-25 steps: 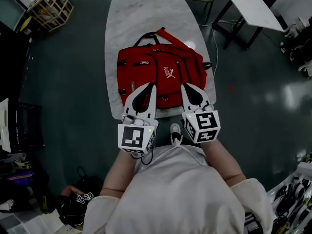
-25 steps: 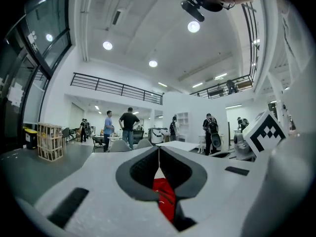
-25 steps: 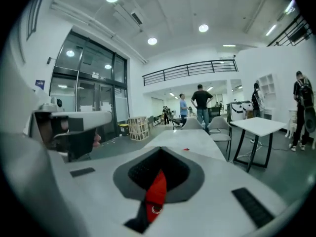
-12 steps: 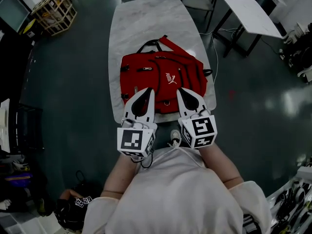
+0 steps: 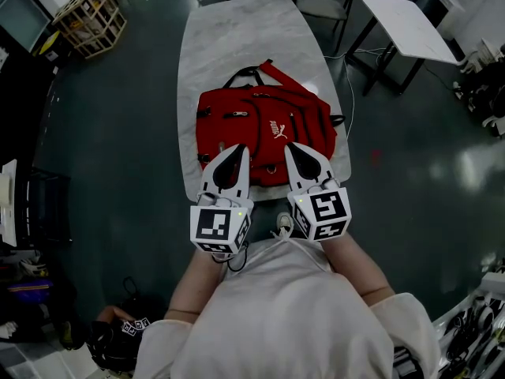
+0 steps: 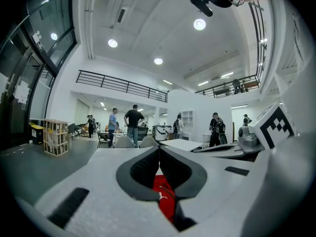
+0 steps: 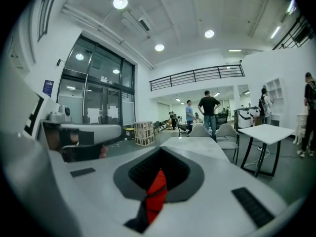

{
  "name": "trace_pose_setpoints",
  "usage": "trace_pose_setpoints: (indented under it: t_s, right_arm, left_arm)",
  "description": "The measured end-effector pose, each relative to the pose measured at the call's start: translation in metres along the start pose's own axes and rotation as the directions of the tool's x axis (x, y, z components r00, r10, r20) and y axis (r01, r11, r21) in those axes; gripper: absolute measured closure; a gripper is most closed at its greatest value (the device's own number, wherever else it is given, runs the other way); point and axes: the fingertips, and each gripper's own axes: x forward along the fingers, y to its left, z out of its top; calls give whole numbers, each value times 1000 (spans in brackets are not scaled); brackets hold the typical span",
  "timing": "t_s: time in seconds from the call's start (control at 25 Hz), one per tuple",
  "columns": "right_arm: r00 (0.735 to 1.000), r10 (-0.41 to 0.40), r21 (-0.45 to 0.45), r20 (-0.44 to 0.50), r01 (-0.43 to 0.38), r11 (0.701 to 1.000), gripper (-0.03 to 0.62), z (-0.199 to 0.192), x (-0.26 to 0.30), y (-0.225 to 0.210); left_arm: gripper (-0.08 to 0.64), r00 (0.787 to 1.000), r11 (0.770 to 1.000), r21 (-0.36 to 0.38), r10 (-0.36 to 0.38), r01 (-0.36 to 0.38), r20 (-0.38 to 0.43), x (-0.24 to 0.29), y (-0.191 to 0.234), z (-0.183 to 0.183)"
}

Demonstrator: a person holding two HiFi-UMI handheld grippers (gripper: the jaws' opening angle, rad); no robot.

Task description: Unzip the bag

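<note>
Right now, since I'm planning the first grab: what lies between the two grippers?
In the head view, only the red bag on the table shows between the left gripper and the right gripper.

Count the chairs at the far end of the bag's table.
2. Both stand at the far end of the marbled table, beyond the red backpack: left chair and right chair, side by side. Others may be hidden outside the frame.
</note>
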Motion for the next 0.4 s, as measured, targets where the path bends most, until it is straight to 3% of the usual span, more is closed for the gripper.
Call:
trace_pose_setpoints:
  t_s: [0.4]
  right_arm:
    - [1000,-12,5,18,12,1000,566,4,-1,0]
  left_arm:
    - [540,1000,1000,-6,14,-14,-24,2,3,-6]
